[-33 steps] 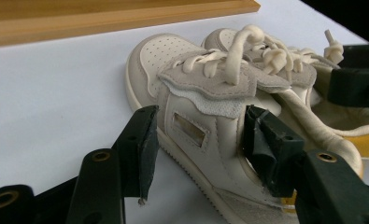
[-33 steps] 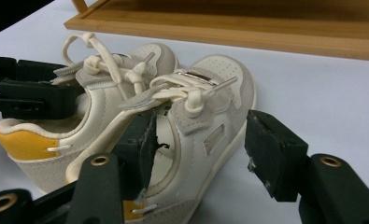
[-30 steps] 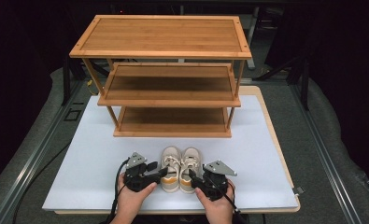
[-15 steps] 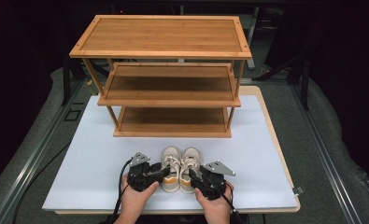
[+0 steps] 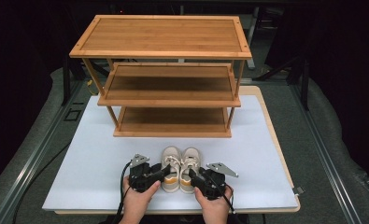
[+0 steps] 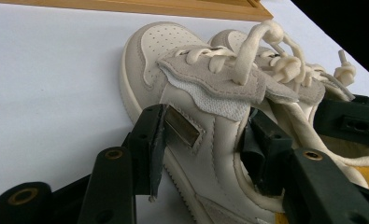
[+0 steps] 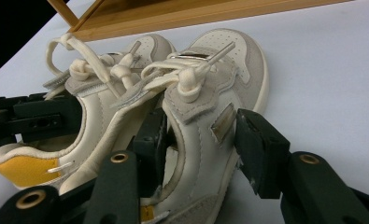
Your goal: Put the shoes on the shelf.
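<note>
Left gripper [image 6: 201, 144] grasps left shoe [image 6: 191, 93]; right gripper [image 7: 203, 144] grasps right shoe [image 7: 215, 93].

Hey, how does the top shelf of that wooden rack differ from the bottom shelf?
The top shelf is lighter in colour and brightly lit; the bottom shelf looks darker, shaded by the shelves above it. The top shelf also looks wider and sits farther back, while the bottom shelf is nearest the pair of shoes. Both are bare wooden boards with a raised rim.
</note>
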Demonstrator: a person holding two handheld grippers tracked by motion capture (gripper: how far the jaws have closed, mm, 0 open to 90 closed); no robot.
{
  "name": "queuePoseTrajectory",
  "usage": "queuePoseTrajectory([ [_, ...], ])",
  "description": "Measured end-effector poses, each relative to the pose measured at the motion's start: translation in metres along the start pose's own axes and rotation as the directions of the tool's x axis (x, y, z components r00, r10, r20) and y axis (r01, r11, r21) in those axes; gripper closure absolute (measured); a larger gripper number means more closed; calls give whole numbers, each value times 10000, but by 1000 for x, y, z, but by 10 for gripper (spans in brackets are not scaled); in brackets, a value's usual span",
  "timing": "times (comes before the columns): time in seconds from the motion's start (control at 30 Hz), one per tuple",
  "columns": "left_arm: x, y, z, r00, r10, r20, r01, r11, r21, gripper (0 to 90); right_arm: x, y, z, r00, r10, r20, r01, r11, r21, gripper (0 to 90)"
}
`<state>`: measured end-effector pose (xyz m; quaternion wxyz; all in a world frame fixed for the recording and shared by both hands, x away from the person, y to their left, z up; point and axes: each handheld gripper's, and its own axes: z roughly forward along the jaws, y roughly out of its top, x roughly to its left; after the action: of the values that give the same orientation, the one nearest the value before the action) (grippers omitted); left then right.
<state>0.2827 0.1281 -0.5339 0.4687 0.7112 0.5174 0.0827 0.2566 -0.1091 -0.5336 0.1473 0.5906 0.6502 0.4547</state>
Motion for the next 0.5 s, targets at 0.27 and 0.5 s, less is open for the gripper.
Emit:
queuePoseTrajectory([
  [0.27, -5, -1, 1, 9992, -59, -404, 53, 9999, -146, 572, 4, -2, 0, 9983, 439, 373, -432, 9989, -185, 581],
  [0.5, -8, -4, 2, 9977, -270, -629, 241, 9987, -460, 591, 5, -5, 1, 9969, 670, 421, -650, 9968, -464, 600],
])
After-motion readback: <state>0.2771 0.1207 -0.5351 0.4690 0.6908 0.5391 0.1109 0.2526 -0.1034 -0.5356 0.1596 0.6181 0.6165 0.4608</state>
